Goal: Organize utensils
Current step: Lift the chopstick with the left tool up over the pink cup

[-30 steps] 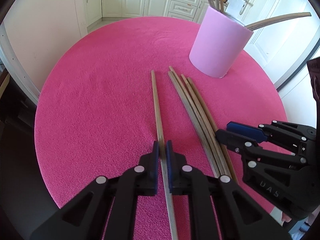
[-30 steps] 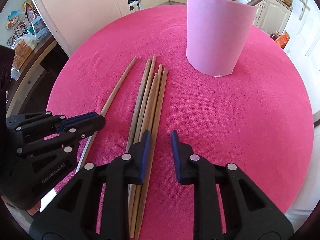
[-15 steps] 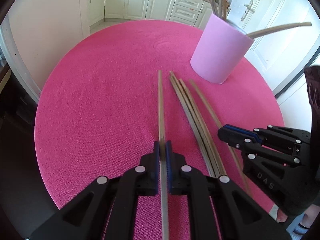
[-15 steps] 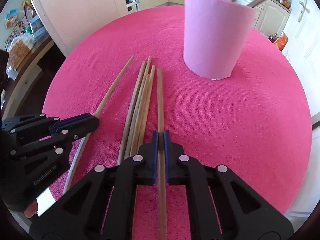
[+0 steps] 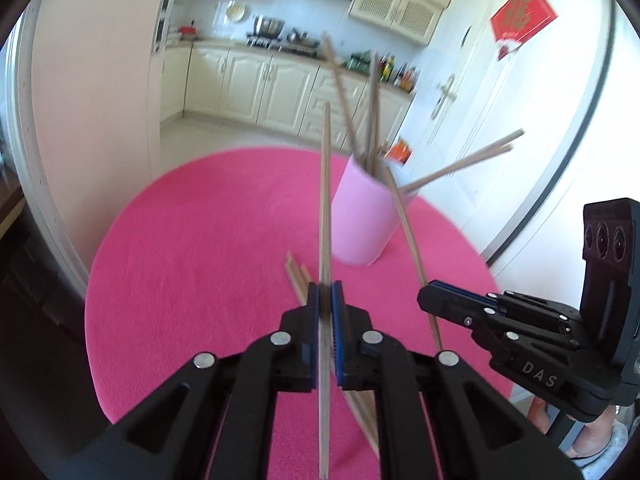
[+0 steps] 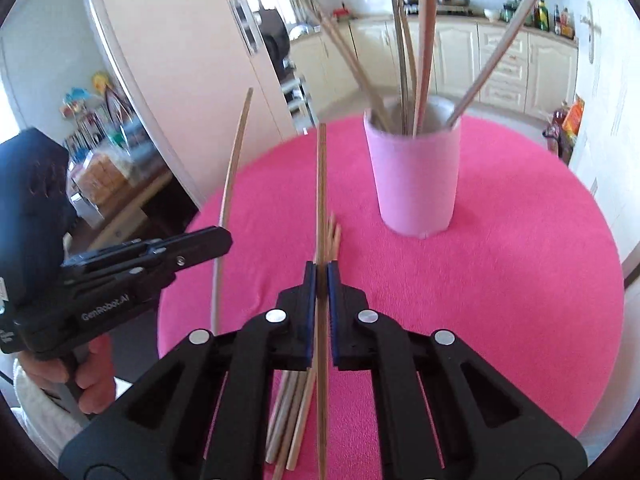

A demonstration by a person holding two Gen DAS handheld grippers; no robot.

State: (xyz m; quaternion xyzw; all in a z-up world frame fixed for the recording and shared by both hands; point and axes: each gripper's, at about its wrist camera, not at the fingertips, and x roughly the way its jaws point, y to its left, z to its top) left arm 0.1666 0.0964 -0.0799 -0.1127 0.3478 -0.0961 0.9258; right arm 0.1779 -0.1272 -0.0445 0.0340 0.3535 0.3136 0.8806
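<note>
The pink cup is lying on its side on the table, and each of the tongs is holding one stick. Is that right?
Not quite. The pink cup stands upright on the table, shown in the right wrist view. Each tongs does hold one stick: left tongs, right tongs.

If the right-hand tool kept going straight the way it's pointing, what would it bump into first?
Probably the pink tablecloth, just left of the pink cup. The right tool, shut on a chopstick, points downward at it; the stick's tip would likely arrive first, though depth is unclear.
</note>
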